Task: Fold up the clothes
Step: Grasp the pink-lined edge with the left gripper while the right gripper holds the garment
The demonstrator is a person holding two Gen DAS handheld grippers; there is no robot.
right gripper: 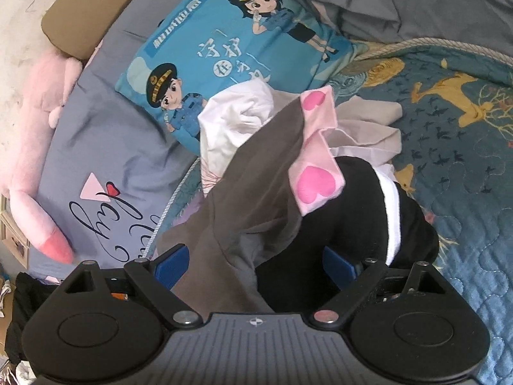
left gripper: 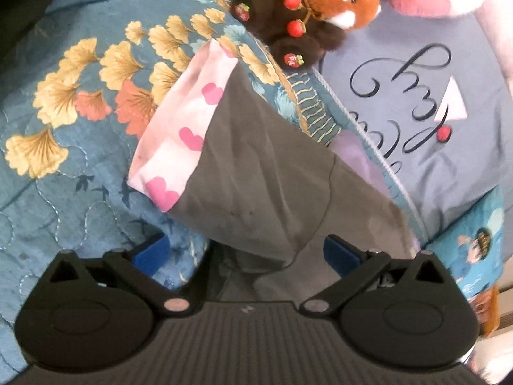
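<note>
We have the grey garment with its pink heart-print cuff running up the middle of the left wrist view, from between the blue pads toward the upper centre, over the blue floral quilt. The left gripper stands spread — its pads sit wide apart at the lower centre with the grey cloth passing between them, and we cannot tell whether the cloth rests on a pad or merely hangs in front.

In the right wrist view the same grey garment rises from lower centre to the pink cuff at centre right. The right gripper is also spread, with grey cloth by its left pad and a black garment with a white band filling the space toward its right pad.

The risks, as we judge them:

- With both pairs of pads apart, nothing visibly pins the grey garment — it could slide and lose whatever shape it has.
- If the right gripper closes here it may catch the black garment together with the grey one, dragging the pile.
- The white cloth and beige cloth lie just behind the cuff, against the cartoon cushion; a pull could tangle them in.
- The plush toy at the upper centre of the left view sits near the cuff end and could be knocked.
</note>
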